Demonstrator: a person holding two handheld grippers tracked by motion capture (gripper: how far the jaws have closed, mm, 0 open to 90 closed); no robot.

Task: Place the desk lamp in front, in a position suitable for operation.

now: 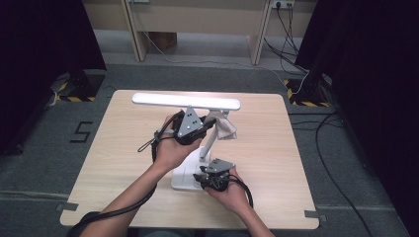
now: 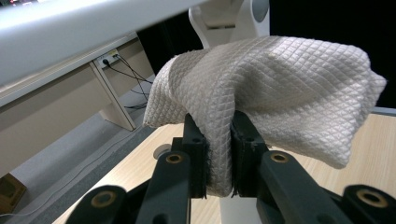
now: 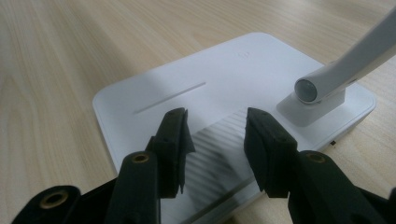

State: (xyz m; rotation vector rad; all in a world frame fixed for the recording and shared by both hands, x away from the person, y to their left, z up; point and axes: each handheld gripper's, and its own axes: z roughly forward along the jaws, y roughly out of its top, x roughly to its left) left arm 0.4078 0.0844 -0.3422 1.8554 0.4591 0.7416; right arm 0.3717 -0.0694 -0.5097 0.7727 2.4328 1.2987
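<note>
A white desk lamp stands on the table, with a long flat head (image 1: 185, 101) and a flat white base (image 1: 184, 178). My left gripper (image 1: 208, 124) is raised beside the lamp's arm, just under the head, and is shut on a white quilted cloth (image 1: 225, 127). In the left gripper view the cloth (image 2: 280, 93) is pinched between the jaws of the left gripper (image 2: 218, 126) and bunches above them, below the head (image 2: 70, 37). My right gripper (image 1: 201, 177) hovers low over the base (image 3: 243, 65). Its jaws (image 3: 215, 121) stand open above a ribbed patch, with nothing between them.
The lamp's arm (image 3: 345, 70) rises from a hinge at the base's far corner. The wooden table (image 1: 276, 148) has bare surface to either side of the lamp. Dark curtains, cables and a desk frame stand beyond the table on the grey floor.
</note>
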